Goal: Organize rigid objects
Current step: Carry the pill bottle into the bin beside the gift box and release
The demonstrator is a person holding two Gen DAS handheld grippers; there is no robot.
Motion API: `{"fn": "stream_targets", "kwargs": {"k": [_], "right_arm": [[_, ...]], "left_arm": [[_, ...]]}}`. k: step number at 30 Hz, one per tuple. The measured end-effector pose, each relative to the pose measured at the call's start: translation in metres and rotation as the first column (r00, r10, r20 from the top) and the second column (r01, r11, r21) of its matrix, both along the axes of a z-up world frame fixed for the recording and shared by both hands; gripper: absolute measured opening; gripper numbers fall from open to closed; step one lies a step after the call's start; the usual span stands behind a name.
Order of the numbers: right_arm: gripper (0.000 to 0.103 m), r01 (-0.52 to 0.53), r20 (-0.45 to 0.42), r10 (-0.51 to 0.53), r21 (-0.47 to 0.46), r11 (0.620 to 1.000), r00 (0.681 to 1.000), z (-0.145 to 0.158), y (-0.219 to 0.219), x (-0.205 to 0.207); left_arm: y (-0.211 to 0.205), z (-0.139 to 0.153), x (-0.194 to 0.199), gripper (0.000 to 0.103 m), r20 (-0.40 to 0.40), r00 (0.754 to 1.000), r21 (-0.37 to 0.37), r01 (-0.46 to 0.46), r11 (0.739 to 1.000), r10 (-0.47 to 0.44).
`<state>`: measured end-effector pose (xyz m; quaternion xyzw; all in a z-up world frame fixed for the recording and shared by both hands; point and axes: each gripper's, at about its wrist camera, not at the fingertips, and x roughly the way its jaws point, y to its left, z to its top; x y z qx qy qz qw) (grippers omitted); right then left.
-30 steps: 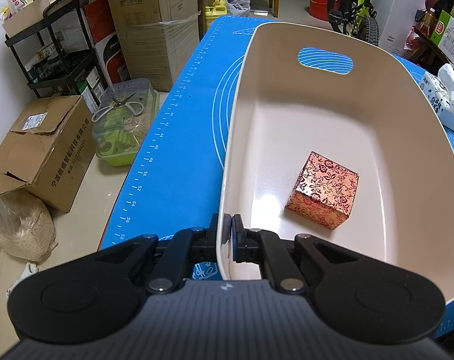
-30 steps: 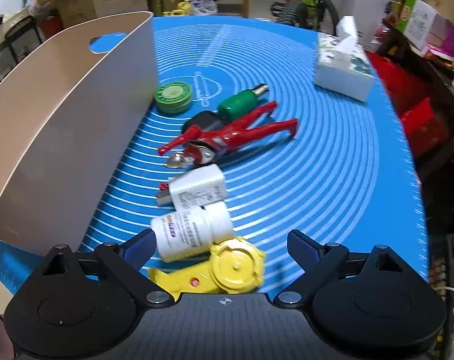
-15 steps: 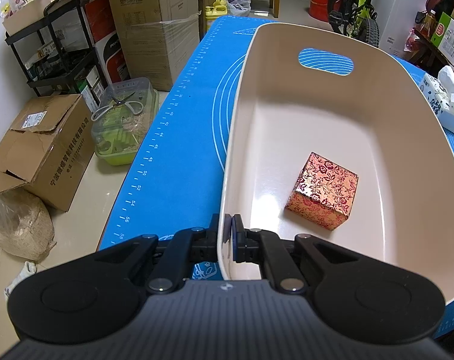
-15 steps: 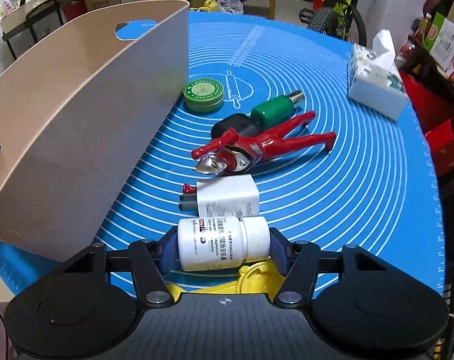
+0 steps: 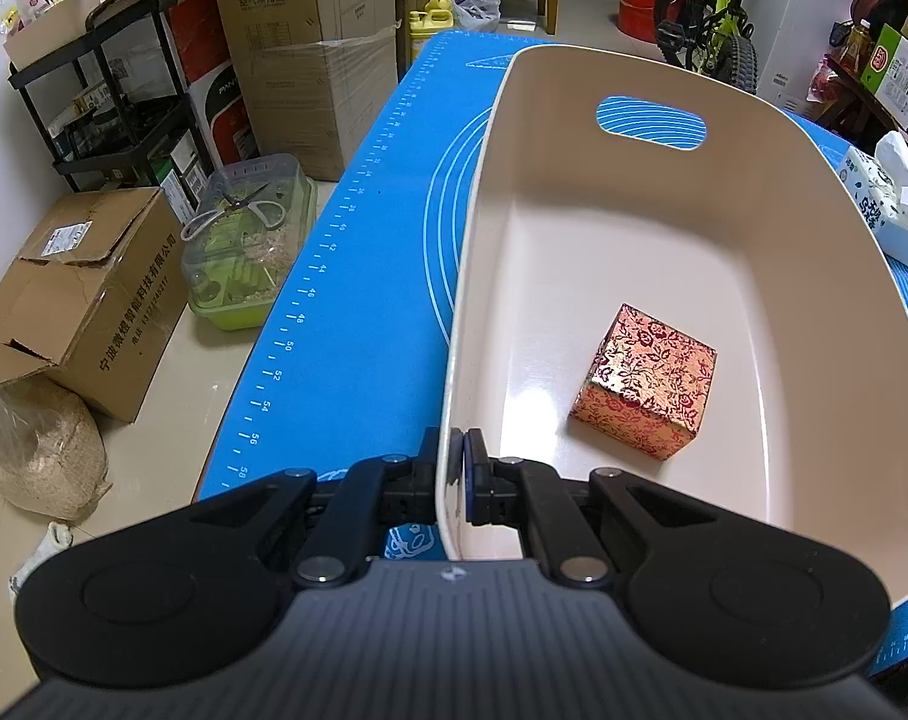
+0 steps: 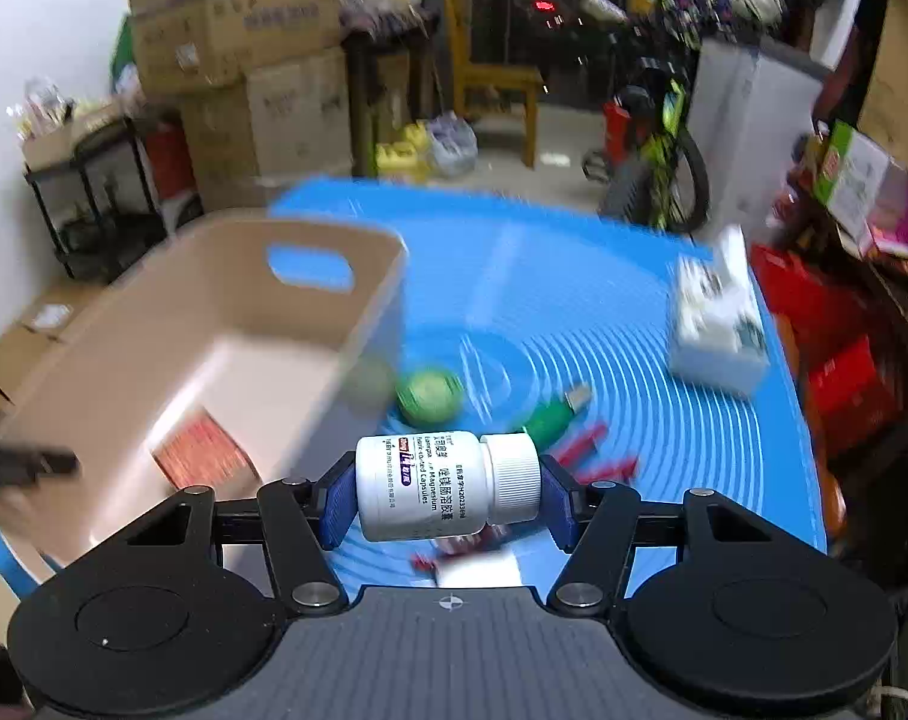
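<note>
My left gripper point(image 5: 454, 468) is shut on the near rim of the cream plastic bin point(image 5: 574, 222), which stands on the blue mat. A red and gold patterned box point(image 5: 646, 384) lies inside the bin. My right gripper point(image 6: 447, 489) is shut on a white pill bottle point(image 6: 435, 483), held sideways in the air above the mat. The bin point(image 6: 171, 348) is to its left in the blurred right wrist view. On the mat behind the bottle lie a green round tin point(image 6: 429, 396), a green-capped item point(image 6: 550, 417) and a red figure point(image 6: 598, 456).
A white tissue box point(image 6: 718, 324) stands at the mat's right side; it also shows in the left wrist view point(image 5: 880, 204). A white charger point(image 6: 478, 570) lies just below the bottle. Cardboard boxes point(image 5: 75, 294), a shelf and a green container sit on the floor left of the table.
My right gripper closed on the pill bottle, lifted it off the mat and swung up and toward the bin. My left gripper kept its hold on the bin rim.
</note>
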<state>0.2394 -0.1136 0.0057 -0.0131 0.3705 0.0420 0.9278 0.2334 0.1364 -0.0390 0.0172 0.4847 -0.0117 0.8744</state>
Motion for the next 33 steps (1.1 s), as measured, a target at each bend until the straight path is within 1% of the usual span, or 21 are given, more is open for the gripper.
{"fn": "stream_targets", "kwargs": {"k": [2, 5, 11, 15, 20, 23, 24, 27, 30, 33], "right_arm": [[0.064, -0.025, 0.014, 0.025, 0.01, 1.0, 1.0, 0.008, 0.01, 0.007], [0.064, -0.063, 0.03, 0.063, 0.009, 0.998, 0.998, 0.013, 0.03, 0.02], [0.064, -0.137, 0.023, 0.137, -0.001, 0.991, 0.99, 0.005, 0.07, 0.042], [0.064, -0.178, -0.03, 0.177, -0.013, 0.984, 0.984, -0.008, 0.095, 0.055], [0.064, -0.224, -0.127, 0.217, -0.042, 0.974, 0.968, -0.032, 0.118, 0.069], [0.065, -0.235, -0.196, 0.219, -0.064, 0.97, 0.956, -0.047, 0.124, 0.075], [0.065, -0.243, -0.198, 0.22, -0.101, 0.965, 0.955, -0.05, 0.128, 0.075], [0.065, -0.281, -0.223, 0.245, -0.145, 0.949, 0.944, -0.052, 0.136, 0.073], [0.065, -0.286, -0.228, 0.25, -0.141, 0.948, 0.941, -0.05, 0.135, 0.072], [0.07, -0.275, -0.201, 0.249, -0.115, 0.954, 0.947, -0.044, 0.132, 0.069]], "left_arm": [[0.0, 0.0, 0.0, 0.009, 0.0, 1.0, 0.002, 0.001, 1.0, -0.001], [0.001, 0.0, 0.0, 0.009, 0.0, 1.0, 0.001, 0.002, 1.0, -0.002], [0.002, 0.0, 0.0, 0.009, -0.001, 1.0, -0.001, 0.004, 1.0, -0.004], [0.002, -0.001, 0.0, 0.009, -0.002, 1.0, 0.004, 0.006, 1.0, -0.006], [0.002, -0.001, 0.001, 0.009, -0.003, 1.0, 0.004, 0.007, 1.0, -0.007], [0.002, 0.0, 0.001, 0.009, -0.003, 1.0, 0.004, 0.008, 1.0, -0.008], [0.002, 0.0, 0.001, 0.009, -0.004, 1.0, 0.004, 0.008, 1.0, -0.008], [0.002, 0.0, 0.001, 0.009, -0.004, 1.0, 0.003, 0.007, 1.0, -0.007], [0.001, 0.0, 0.001, 0.009, -0.004, 1.0, 0.005, 0.007, 1.0, -0.007], [0.002, 0.0, 0.001, 0.009, -0.003, 1.0, 0.005, 0.008, 1.0, -0.008]]}}
